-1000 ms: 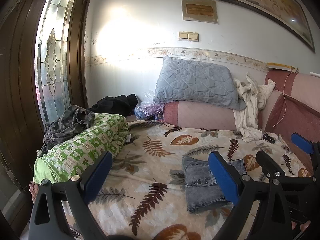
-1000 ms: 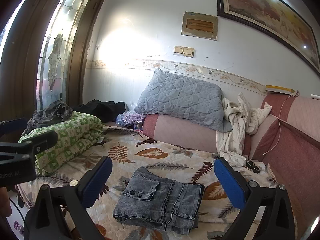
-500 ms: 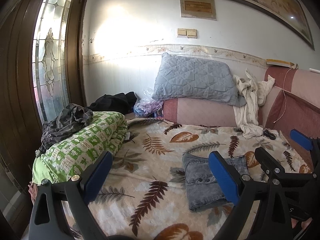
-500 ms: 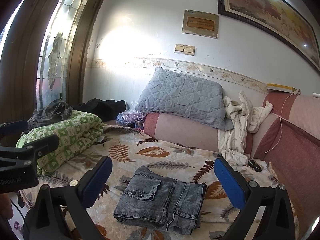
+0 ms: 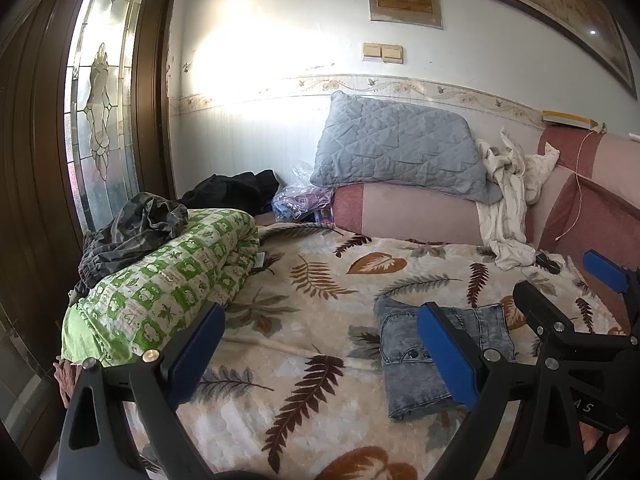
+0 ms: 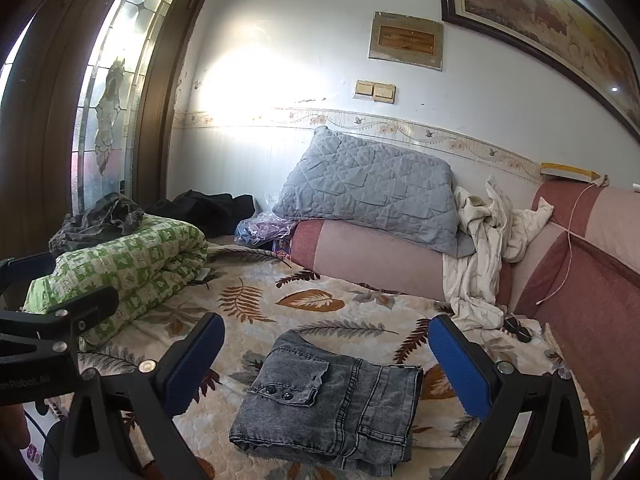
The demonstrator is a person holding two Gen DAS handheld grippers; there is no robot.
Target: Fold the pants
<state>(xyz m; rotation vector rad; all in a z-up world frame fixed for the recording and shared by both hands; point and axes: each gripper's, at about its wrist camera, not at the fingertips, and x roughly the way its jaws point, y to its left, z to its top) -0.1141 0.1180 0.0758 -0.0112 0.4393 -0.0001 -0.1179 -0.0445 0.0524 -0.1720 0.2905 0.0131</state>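
The grey jeans [image 6: 328, 404] lie folded compactly on the leaf-print blanket [image 5: 304, 360], apparently finished; left gripper [image 5: 320, 356] and right gripper [image 6: 326, 364] hover spread wide, empty.

bed [image 6: 256, 312] | on it: folded jeans [image 6: 332, 400], green quilt [image 6: 124, 264], grey pillow [image 6: 372, 188]

Bedspread [image 5: 312, 344] open around pants [image 6: 332, 404]; green quilt [image 5: 168, 280] blocks left.
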